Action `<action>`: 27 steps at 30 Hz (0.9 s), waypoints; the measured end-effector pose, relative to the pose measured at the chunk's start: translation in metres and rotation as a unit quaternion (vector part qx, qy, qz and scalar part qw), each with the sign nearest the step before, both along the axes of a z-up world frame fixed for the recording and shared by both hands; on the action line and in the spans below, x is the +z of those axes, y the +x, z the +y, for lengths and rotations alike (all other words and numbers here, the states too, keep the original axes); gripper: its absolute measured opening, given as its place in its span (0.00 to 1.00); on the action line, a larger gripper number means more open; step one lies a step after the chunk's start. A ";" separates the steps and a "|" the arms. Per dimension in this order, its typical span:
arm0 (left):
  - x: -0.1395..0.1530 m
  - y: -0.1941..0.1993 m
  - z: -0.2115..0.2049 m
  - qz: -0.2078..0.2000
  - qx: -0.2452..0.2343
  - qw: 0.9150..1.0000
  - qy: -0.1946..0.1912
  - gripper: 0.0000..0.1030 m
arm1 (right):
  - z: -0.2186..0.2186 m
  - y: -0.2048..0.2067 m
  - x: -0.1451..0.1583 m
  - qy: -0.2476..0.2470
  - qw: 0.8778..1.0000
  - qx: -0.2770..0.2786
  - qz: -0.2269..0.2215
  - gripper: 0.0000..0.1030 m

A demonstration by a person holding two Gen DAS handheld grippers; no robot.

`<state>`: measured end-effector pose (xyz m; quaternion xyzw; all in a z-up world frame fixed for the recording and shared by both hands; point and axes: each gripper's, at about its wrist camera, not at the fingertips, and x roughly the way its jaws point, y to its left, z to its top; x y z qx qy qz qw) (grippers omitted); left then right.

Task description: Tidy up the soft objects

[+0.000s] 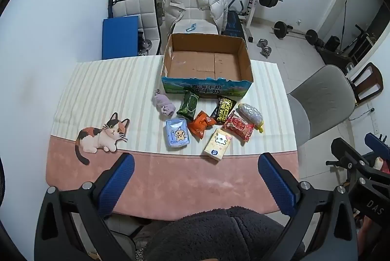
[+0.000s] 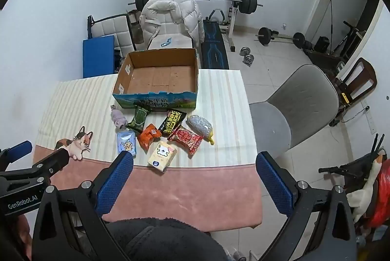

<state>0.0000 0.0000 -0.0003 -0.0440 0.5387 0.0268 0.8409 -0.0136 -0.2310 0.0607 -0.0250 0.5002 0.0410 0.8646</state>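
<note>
1. We are at the very start of the work: the open brown cardboard box with a blue printed front [image 1: 207, 58] stands at the far side of the table [image 1: 170, 183] and nothing lies inside it

2. The soft things are all on the striped cloth, just in front of the box: a small lilac bundle of cloth [image 1: 163, 105], a dark green wipes packet [image 1: 188, 106], a black and yellow wipes packet [image 1: 225, 107], an orange crumpled snack bag [image 1: 201, 123], a red printed snack bag [image 1: 238, 126], a silver glittery pouch with a yellow end [image 1: 252, 114], a pale blue tissue pack with a cartoon animal [image 1: 177, 133] and a cream yellow tissue pack [image 1: 217, 144]

3. The left claw [image 1: 195, 185] has its blue pads wide apart and holds nothing; it hangs above the pink near edge of the table, well apart from the pile

4. The right claw [image 2: 193, 184] is also spread wide and empty, over the same pink border, pointing steeply down

5. We judge that the next move is a first pick. The cream yellow tissue pack and the pale blue one lie nearest, so one claw should go forward and down until its pads stand on both sides of a pack

6. The packs are soft, so we think a gentle squeeze across the narrow side is better; the neighbours lie close and could be pushed aside
</note>
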 end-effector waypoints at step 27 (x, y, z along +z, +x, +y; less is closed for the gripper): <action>0.010 -0.005 -0.001 -0.015 -0.002 1.000 0.007 1.00 | -0.005 -0.010 0.008 -0.019 0.999 0.007 -0.028 0.99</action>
